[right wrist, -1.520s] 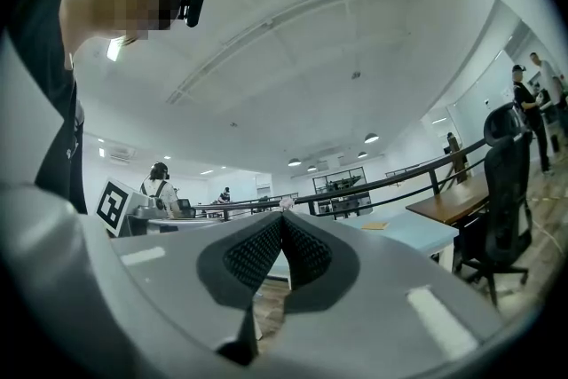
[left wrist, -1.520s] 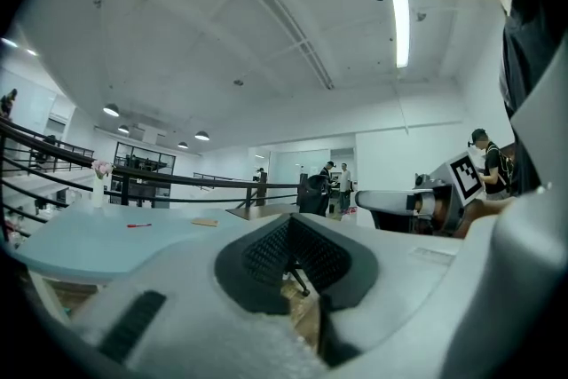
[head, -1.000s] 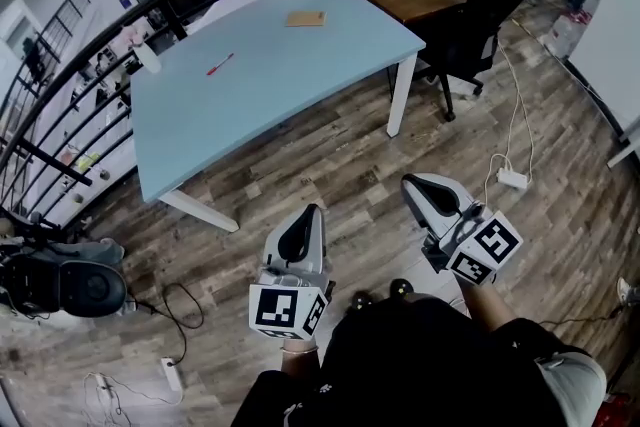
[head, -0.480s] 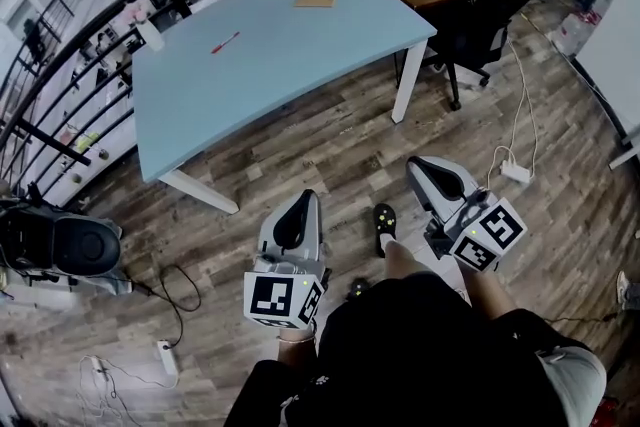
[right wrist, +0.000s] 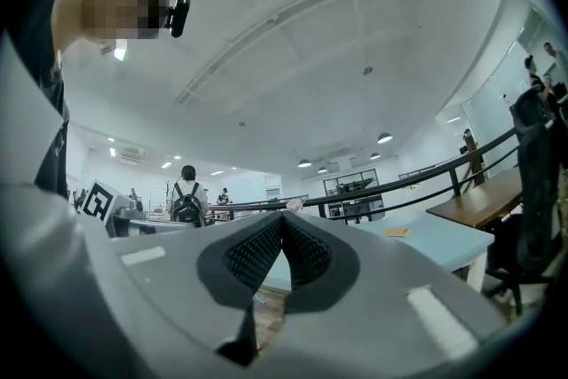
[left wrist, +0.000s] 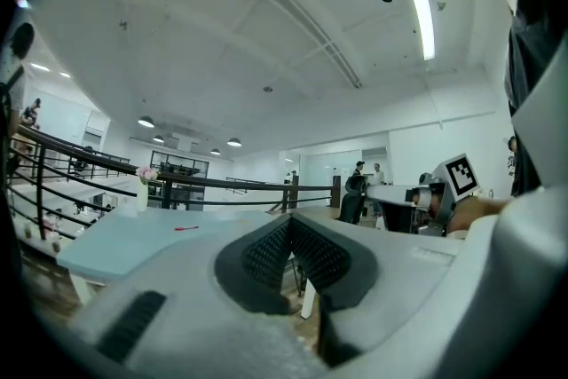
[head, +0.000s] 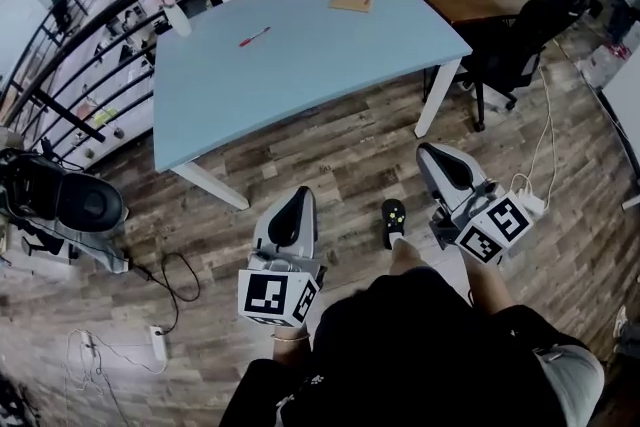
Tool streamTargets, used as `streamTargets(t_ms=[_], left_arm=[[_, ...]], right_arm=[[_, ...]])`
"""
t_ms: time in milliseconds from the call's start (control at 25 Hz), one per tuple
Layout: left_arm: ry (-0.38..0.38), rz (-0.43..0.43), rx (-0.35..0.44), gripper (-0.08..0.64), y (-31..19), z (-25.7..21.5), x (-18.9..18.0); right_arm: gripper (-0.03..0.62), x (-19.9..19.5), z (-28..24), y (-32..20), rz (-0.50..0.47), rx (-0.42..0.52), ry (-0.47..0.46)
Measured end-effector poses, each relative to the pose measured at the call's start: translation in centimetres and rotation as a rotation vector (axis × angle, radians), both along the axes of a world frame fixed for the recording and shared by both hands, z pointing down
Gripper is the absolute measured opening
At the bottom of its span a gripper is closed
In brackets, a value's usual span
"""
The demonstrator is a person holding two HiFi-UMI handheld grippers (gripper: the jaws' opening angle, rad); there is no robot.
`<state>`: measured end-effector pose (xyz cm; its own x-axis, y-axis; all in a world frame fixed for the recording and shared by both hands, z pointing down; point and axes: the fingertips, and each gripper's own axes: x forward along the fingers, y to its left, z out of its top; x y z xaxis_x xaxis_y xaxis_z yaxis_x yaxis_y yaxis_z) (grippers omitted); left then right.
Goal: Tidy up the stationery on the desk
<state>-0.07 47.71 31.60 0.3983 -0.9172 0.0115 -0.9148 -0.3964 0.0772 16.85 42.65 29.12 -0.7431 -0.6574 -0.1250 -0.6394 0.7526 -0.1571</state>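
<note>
Hovering short of blue desk [head: 300,65] w/ red pen [head: 253,38], L gripper [head: 299,196] & R gripper [head: 431,155] fingers [right wrist: 253,257] closed, empty.

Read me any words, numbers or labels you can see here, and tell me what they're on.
No readable words or numbers anywhere.
Cube on the left gripper: black-and-white square pattern, not lettering.
Cube on the right gripper: the same kind of pattern.
Brown pad on the blue desk: any print too small to tell.
</note>
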Motion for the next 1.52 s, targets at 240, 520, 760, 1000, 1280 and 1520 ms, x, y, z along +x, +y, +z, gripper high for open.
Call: streamTargets(t_ms=[240, 520, 760, 1000, 1280, 1520], left_arm=[[0.007, -0.033, -0.006, -0.003, -6.2, 0.3, 0.4], [-0.026, -0.046, -0.024, -0.002, -14.5, 0.8, 2.0], [-0.014, -0.089, -0.057, -0.003, -21.6, 0.5, 2.4], [0.054, -0.157, -0.090, -0.003, -30.2, 0.6, 2.3], [0.051, -0.183, -0.108, 0.000, -38.2, 0.8, 4.5], [0.052, -0.199, -0.126, 0.003, -42.9, 1.6, 6.2]], right_arm=[[0.011, 0.2, 0.9, -7.0, -0.045, -0.004, -0.008], [0.011, 0.9, 2.1, -16.0, -0.075, -0.036, -0.017], [0.011, 1.2, 1.9, -23.6, -0.122, -0.055, -0.022], [0.011, 2.1, 2.2, -33.2, -0.165, -0.074, -0.041], [0.011, 4.6, 2.4, -41.2, -0.182, -0.079, -0.031], [0.011, 6.7, 3.0, -45.7, -0.184, -0.087, -0.013]])
